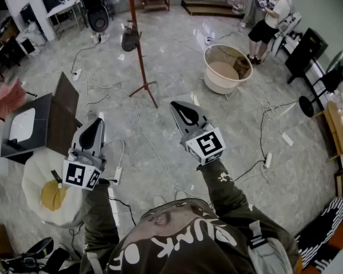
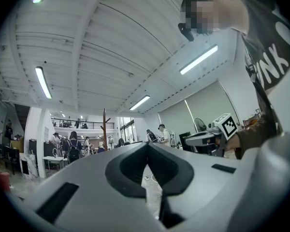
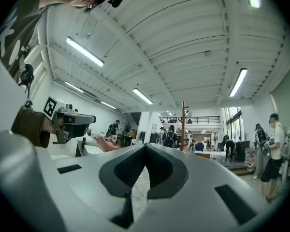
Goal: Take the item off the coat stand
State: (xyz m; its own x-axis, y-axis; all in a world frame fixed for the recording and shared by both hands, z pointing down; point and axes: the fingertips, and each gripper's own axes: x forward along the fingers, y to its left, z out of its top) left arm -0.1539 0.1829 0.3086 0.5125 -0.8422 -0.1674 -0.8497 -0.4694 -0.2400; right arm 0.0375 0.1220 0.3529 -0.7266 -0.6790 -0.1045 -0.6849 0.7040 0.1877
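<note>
1. A dark, rounded item (image 1: 130,39) hangs on the reddish-brown wooden coat stand (image 1: 140,64) near the floor's far edge, untouched.
2. Left gripper (image 1: 97,124) and right gripper (image 1: 177,108) are well apart from it, jaws clenched and empty — approach and grasp remain.

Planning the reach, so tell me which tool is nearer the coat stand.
Right. The right tool points at the coat stand from just short of its feet, slightly to their right. The left tool hangs farther back and off to the left.
</note>
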